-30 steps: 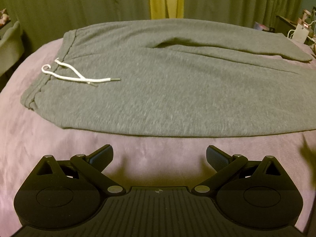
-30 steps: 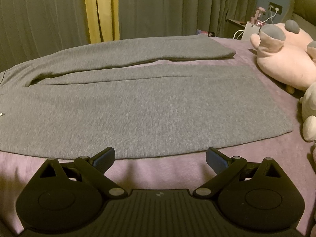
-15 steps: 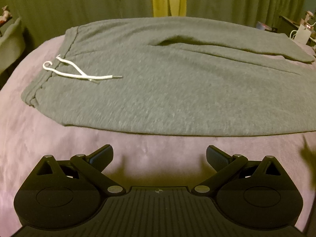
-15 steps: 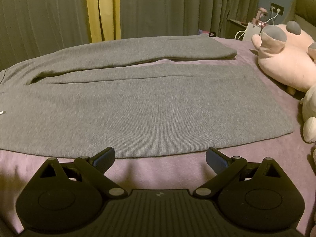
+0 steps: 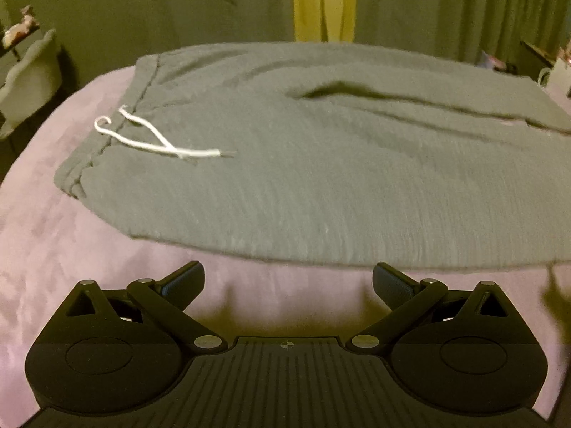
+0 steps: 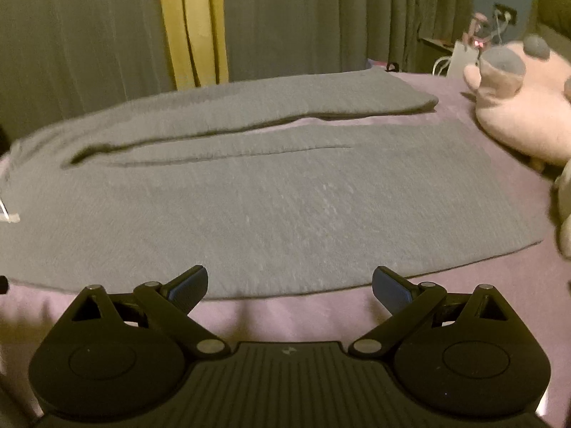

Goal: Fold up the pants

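Grey sweatpants (image 5: 321, 164) lie flat on a purple bedspread (image 5: 71, 256), waistband at the left with a white drawstring (image 5: 153, 139), legs running right. The right wrist view shows both legs (image 6: 285, 207), the far leg (image 6: 285, 107) apart from the near one, cuffs at the right. My left gripper (image 5: 287, 278) is open and empty, just short of the pants' near edge by the hip. My right gripper (image 6: 289, 281) is open and empty at the near leg's near edge, its fingertips level with the hem line.
A pink plush toy (image 6: 517, 107) lies on the bed right of the cuffs. Green and yellow curtains (image 6: 192, 25) hang behind the bed. A pale chair (image 5: 32, 75) stands at the far left. A nightstand with cables (image 6: 460, 53) sits at the far right.
Both grippers have moved forward toward the pants' near edge and turned a little; the views are now motion blurred. The jaws stay open. The pants have not moved.
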A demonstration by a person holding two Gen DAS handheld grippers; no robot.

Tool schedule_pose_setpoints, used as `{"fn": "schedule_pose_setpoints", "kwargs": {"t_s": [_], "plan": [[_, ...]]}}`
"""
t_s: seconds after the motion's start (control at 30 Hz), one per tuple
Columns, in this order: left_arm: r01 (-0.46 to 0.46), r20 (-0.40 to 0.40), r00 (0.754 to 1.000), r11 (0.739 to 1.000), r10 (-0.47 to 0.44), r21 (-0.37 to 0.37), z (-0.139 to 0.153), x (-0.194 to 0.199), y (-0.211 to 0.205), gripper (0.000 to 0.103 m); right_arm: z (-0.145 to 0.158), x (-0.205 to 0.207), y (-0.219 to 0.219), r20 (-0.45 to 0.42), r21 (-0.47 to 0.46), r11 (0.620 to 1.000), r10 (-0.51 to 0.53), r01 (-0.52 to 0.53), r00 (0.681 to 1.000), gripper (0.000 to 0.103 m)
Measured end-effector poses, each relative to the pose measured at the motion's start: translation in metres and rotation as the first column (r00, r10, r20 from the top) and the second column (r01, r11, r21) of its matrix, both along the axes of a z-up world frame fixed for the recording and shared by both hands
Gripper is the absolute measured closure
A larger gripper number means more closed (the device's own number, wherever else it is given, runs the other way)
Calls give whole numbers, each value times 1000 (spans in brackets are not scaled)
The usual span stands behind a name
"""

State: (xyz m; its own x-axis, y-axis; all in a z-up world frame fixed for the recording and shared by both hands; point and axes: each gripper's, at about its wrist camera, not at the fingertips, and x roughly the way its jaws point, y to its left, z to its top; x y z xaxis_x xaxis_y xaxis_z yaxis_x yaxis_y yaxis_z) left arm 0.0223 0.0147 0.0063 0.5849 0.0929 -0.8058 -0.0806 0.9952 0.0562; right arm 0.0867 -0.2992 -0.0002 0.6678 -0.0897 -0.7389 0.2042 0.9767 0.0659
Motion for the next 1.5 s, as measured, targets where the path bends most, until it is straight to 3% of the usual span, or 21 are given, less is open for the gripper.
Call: {"fn": "schedule_pose_setpoints", "kwargs": {"t_s": [0.13, 0.3, 0.43, 0.53, 0.63, 0.77, 0.87, 1.0, 1.13, 1.2, 1.27, 1.3, 1.37, 1.43, 1.5], "plan": [[-67, 48, 996, 994, 71, -83, 19, 27, 4, 0, -14, 12, -20, -63, 127, 990, -54, 62, 997, 4], [-174, 132, 972, 974, 193, -141, 25, 83, 4, 0, -24, 45, -46, -148, 284, 956, -32, 74, 988, 4], [-271, 143, 946, 951, 292, -148, -4, 131, 4, 0, 2, 107, -57, -119, 132, 985, -92, 107, 989, 4], [-330, 136, 925, 927, 356, -179, -33, 148, 11, 0, 15, 181, -75, -121, 146, 983, -94, 112, 988, 4], [-309, 161, 922, 919, 353, -246, -48, 157, 25, 0, 15, 267, -92, -129, 131, 979, -141, 158, 981, 4], [-320, 241, 901, 927, 361, -195, -55, 166, 32, 0, -2, 381, -110, -157, 104, 965, -223, 241, 962, 4], [-287, 267, 906, 941, 328, -181, -61, 172, 34, 0, -27, 459, -117, -235, 113, 948, -265, 297, 935, 4], [-284, 295, 904, 950, 310, -128, -73, 179, 35, 0, -47, 513, -124, -235, 132, 918, -337, 374, 911, 4], [-276, 305, 905, 955, 295, -104, -79, 183, 35, 0, -76, 542, -131, -329, 127, 864, -427, 488, 842, 6], [-275, 307, 905, 956, 295, -105, -81, 183, 35, 0, -78, 543, -133, -295, 117, 857, -453, 502, 841, 13], [-275, 310, 904, 955, 295, -109, -82, 182, 36, 0, -77, 542, -132, -277, 69, 861, -468, 504, 839, 46], [-274, 310, 904, 955, 296, -112, -82, 182, 36, 0, -77, 539, -132, -262, 43, 871, -463, 490, 846, 52], [-274, 308, 904, 955, 296, -113, -82, 183, 36, 0, -75, 530, -131, -240, 29, 892, -432, 452, 869, 88], [-272, 306, 905, 955, 295, -117, -82, 182, 37, 0, -68, 520, -134, -221, 64, 904, -400, 423, 889, 96], [-269, 300, 907, 954, 296, -131, -82, 182, 39, 0, -53, 496, -136, -170, 89, 919, -366, 384, 915, 96]]}}
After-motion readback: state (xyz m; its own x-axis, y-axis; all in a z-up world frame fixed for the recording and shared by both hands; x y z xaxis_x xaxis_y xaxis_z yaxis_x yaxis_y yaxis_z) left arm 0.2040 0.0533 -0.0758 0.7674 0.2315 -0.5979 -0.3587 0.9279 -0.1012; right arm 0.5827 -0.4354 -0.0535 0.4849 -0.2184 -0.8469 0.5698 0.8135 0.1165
